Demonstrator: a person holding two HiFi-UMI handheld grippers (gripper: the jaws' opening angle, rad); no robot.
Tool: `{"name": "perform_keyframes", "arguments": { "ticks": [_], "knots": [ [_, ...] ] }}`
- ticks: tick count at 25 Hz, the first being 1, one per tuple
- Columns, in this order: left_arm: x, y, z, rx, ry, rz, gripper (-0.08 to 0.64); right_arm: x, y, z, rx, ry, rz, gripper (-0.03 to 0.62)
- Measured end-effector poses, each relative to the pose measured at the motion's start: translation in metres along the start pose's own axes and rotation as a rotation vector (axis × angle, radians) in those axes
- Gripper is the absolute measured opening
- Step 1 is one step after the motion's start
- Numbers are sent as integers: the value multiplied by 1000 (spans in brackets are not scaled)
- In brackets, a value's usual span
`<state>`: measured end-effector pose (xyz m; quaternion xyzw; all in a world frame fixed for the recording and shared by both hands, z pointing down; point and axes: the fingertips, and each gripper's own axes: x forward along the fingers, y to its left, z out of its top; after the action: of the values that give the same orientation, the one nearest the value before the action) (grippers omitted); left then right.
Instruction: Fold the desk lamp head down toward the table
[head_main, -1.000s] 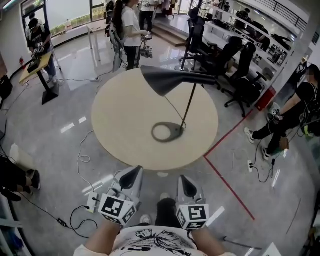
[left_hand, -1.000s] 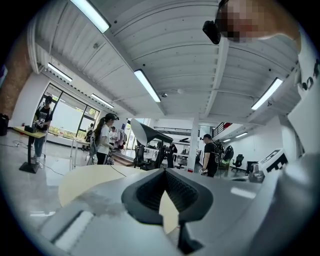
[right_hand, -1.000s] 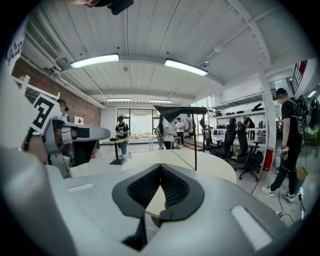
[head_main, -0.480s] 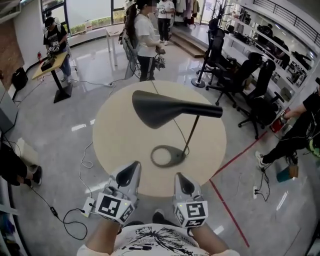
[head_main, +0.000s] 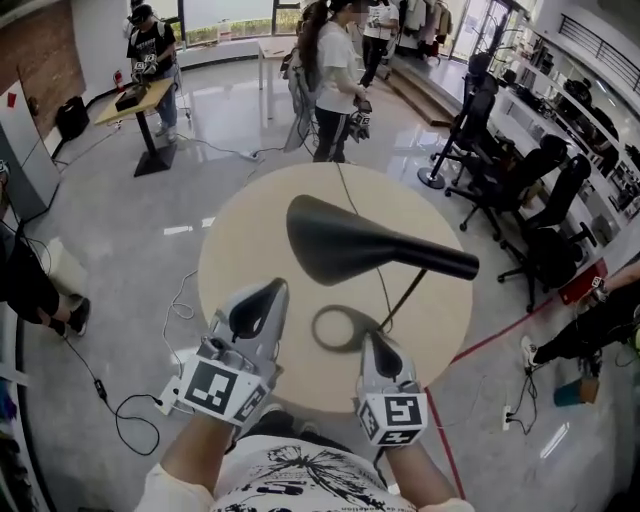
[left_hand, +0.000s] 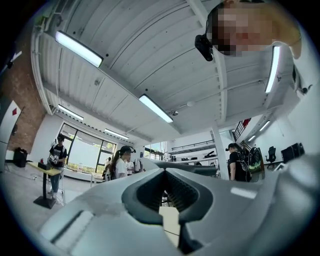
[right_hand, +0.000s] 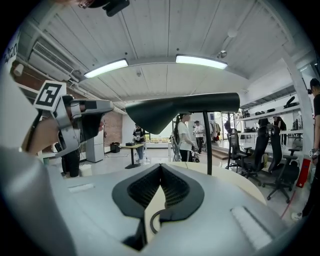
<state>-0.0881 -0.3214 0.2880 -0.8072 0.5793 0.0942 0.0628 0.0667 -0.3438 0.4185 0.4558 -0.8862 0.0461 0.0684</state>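
Note:
A black desk lamp stands on the round beige table (head_main: 245, 225). Its cone-shaped head (head_main: 345, 245) is held level, high above the ring base (head_main: 338, 328), on a thin slanted stem (head_main: 408, 295). My left gripper (head_main: 252, 308) is shut and empty over the table's near edge, left of the base. The right gripper (head_main: 381, 358), also shut and empty, is just right of the base, under the head's narrow end. In the right gripper view the lamp head (right_hand: 175, 109) and stem (right_hand: 207, 145) rise beyond the closed jaws (right_hand: 160, 169). The left gripper view shows its shut jaws (left_hand: 164, 172).
A person (head_main: 335, 75) stands behind the table's far edge, with others further back. Black office chairs (head_main: 545, 240) line the right side. A small standing desk (head_main: 135, 100) is at the far left. Cables (head_main: 110, 400) and a red floor line (head_main: 490, 335) lie around the table.
The person has stepped up to the table. Both grippers have moved forward from off the table to over its near edge, the left one raised higher. The lamp has not moved.

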Motion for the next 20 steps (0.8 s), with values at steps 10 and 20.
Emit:
{"name": "perform_keyframes", "arguments": {
  "ticks": [10, 20],
  "knots": [
    [48, 25, 33, 93, -28, -81, 5, 26, 10, 7, 12, 7, -11, 9],
    [45, 25, 12, 35, -1, -121, 5, 32, 4, 1, 30, 26, -65, 9]
  ]
}}
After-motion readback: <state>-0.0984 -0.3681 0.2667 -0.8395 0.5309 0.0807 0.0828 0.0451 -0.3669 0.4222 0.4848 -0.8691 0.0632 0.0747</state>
